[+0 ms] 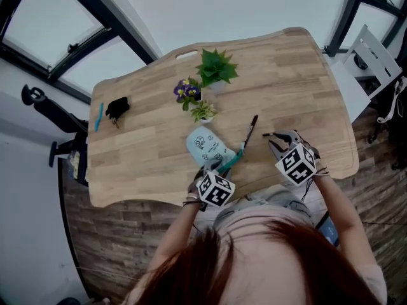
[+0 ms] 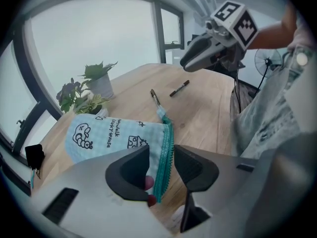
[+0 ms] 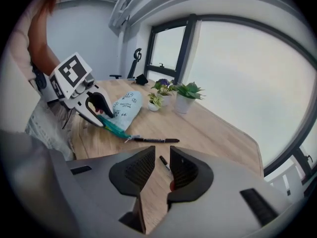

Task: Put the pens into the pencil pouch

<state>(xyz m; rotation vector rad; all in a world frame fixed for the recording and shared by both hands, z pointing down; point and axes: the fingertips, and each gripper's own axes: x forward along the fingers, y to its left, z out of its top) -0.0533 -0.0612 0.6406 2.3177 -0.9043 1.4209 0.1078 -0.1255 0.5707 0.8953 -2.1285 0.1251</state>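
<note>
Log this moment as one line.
left gripper: open, astride pouch edge | right gripper: open, over pen | second pen: on table

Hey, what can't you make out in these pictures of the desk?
Pencil pouch inside: no view looks into it, so whether it holds pens is unknown.
Short pen, right gripper view: its near end is hidden behind the right gripper.
Black object at the left end of the table, head view: too small to identify.
</note>
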